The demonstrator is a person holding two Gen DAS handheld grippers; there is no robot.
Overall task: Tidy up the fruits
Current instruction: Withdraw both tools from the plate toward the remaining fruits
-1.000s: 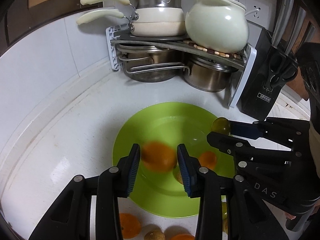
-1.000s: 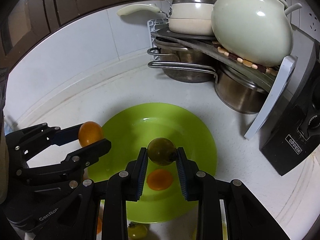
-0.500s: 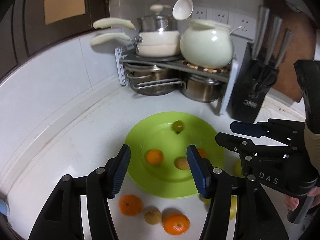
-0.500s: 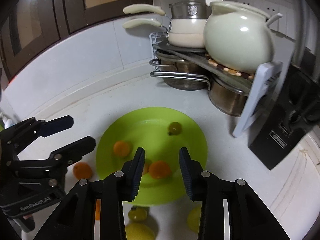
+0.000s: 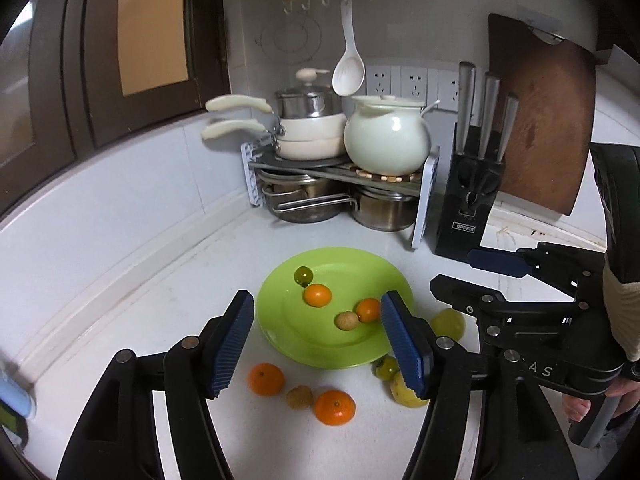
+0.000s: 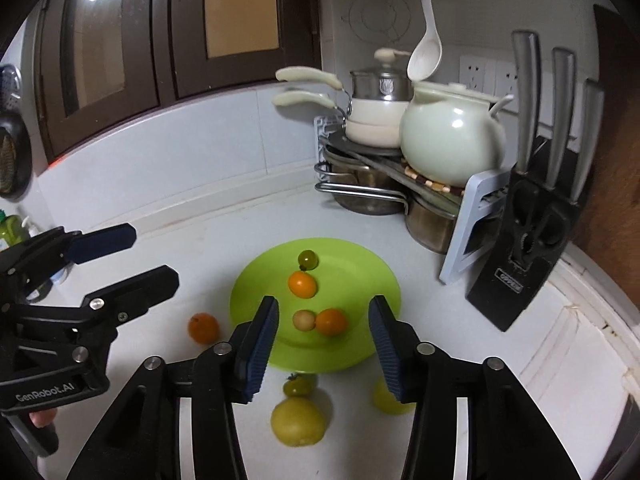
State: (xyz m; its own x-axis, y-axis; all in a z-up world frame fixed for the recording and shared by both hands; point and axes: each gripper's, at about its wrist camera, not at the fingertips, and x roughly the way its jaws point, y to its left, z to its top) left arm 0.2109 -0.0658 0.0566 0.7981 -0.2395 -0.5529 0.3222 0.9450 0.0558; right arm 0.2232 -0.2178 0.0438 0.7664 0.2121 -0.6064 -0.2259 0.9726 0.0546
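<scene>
A lime-green plate [image 5: 312,344] [image 6: 372,280] lies on the white counter. On it are a green tomato [image 5: 303,275] [image 6: 307,259], two orange fruits [image 5: 317,295] [image 6: 331,321] and a small tan fruit [image 5: 346,320]. Around its near rim lie two tangerines [image 5: 266,378] [image 5: 335,407], a tan longan [image 5: 299,397], a green tomato [image 6: 297,386] and yellow-green fruits [image 6: 298,421]. My left gripper [image 5: 318,344] is open and empty, raised above the plate's near side. My right gripper [image 6: 324,344] is open and empty, also raised back from the plate.
A rack [image 5: 340,172] with white pans, a pale teapot [image 5: 387,140] and steel pots stands in the back corner. A black knife block [image 5: 472,200] and a wooden board [image 5: 540,120] stand at right. A white ladle [image 5: 349,68] hangs above. Dark cabinets line the left.
Both grippers let go of their fruits over the plate, an orange one from the left and a green tomato from the right. Both then opened wide and pulled back and up.
</scene>
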